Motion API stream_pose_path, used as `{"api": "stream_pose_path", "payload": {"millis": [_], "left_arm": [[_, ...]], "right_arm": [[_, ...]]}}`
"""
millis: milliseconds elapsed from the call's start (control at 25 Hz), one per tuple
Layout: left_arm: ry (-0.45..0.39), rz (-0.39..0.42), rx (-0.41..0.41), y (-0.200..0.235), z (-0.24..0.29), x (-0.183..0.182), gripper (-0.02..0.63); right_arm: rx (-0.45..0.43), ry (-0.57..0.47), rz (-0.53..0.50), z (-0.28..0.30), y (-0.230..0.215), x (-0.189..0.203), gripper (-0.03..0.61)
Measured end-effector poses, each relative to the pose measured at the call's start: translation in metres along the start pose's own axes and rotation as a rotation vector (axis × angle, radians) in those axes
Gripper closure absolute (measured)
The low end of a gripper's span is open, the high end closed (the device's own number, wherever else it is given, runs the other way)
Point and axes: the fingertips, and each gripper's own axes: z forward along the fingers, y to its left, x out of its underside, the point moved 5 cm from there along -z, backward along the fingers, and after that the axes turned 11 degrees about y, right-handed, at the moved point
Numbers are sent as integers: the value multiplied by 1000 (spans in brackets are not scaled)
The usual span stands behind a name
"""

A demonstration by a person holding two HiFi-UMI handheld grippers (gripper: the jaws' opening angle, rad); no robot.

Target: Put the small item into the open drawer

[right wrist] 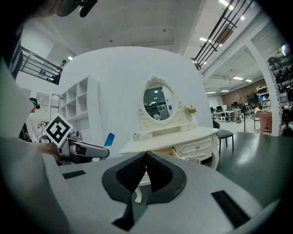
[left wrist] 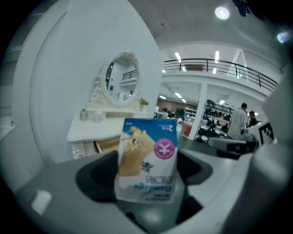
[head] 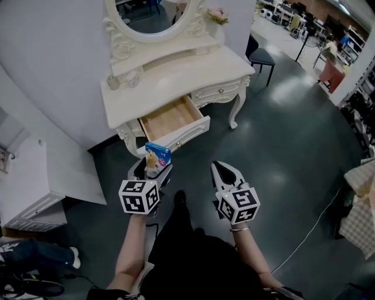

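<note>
My left gripper (head: pixel 157 166) is shut on a small blue and tan bandage box (head: pixel 157 157), held upright in the air in front of the dressing table. In the left gripper view the box (left wrist: pixel 147 157) fills the space between the jaws. The open wooden drawer (head: pixel 171 119) sticks out of the white dressing table (head: pixel 193 69), just beyond the box. My right gripper (head: pixel 225 173) hangs level with the left one, shut and empty; its jaws meet at their tips (right wrist: pixel 145 155). The drawer (right wrist: pixel 163 151) shows past them.
An oval mirror (head: pixel 153 14) tops the table. A white low cabinet (head: pixel 32 184) stands at the left, a dark chair (head: pixel 262 58) at the back right. A cable (head: pixel 310 225) runs over the dark floor at the right. A curved white wall (head: pixel 53 64) backs the table.
</note>
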Motion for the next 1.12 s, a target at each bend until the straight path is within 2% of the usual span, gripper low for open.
{"api": "stream_pose_path", "payload": {"millis": [560, 760, 1120], "left_arm": [[21, 31, 40, 98, 102, -105, 209], [21, 51, 68, 118, 128, -132, 209], [18, 139, 136, 131, 168, -168, 209]], "right_arm": [[83, 19, 62, 135, -50, -65, 574], [113, 19, 75, 164, -61, -81, 574], [182, 7, 85, 188, -73, -100, 574]]}}
